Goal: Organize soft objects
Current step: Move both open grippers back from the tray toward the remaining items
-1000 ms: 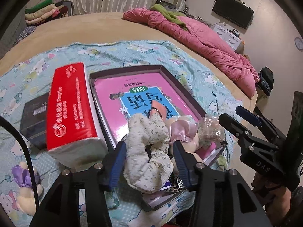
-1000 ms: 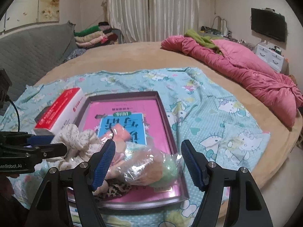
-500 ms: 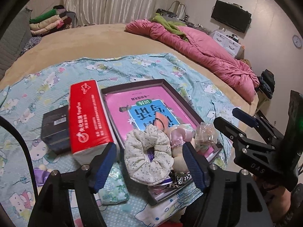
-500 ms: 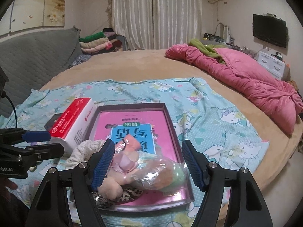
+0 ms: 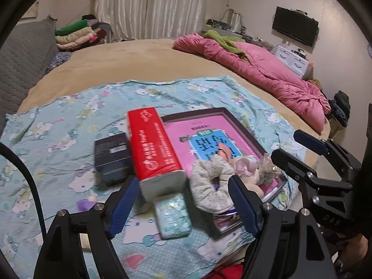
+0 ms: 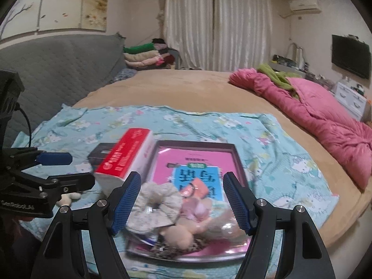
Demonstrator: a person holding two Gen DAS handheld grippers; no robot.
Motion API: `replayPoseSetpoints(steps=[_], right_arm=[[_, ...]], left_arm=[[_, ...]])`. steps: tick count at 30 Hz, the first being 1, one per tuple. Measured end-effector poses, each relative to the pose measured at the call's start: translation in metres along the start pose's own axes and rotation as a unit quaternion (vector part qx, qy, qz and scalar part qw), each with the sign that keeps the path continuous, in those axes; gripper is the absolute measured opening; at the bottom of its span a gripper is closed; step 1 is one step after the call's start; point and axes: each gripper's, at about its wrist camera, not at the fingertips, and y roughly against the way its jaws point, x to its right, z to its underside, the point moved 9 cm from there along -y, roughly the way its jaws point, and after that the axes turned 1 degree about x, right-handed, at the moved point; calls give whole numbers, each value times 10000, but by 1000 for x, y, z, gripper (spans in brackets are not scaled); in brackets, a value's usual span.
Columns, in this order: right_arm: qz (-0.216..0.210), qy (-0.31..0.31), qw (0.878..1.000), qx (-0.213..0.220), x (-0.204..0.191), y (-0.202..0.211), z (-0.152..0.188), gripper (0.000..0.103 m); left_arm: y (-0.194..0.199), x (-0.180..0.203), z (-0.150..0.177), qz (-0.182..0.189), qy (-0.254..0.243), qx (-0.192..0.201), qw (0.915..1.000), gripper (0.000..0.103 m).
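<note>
Left tool point(image 5: 183, 205) jaws just widened, nothing pinched; floral scrunchie point(image 5: 210, 183) seen ahead between them. Right tool point(image 6: 182, 201) spread, empty.

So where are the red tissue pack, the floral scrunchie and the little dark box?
red tissue pack point(image 5: 153, 146), left wrist view, on its red top face
floral scrunchie point(image 5: 209, 186), left wrist view, on its fabric ring
dark box point(image 5: 111, 155), left wrist view, on its top

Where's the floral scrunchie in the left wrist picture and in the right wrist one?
Left wrist: floral scrunchie sits lower center-right, just inside the right blue finger.
Right wrist: floral scrunchie sits lower center-left, beside the left blue finger.
Shared landmark: the red tissue pack, just left of it in both.
</note>
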Motion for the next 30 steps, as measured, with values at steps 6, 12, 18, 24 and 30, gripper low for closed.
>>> replayPoseSetpoints(steps=[6, 12, 18, 24, 30], right_arm=[[-298, 192, 9994, 13, -37, 6, -7, 75], [-586, 450, 9973, -51, -77, 9, -7, 75], [-809, 553, 9949, -258, -107, 4, 2, 75], [-975, 396, 9925, -617, -121, -10, 16, 75], [-1115, -94, 9866, -1189, -125, -31, 42, 75]], left_arm=[[16, -27, 2, -186, 162, 94, 9997, 78], [29, -56, 8, -375, 377, 156, 9985, 78], [35, -84, 19, -553, 550, 138, 9969, 78], [31, -104, 32, -662, 679, 43, 9955, 78], [22, -127, 52, -802, 832, -132, 9932, 78]])
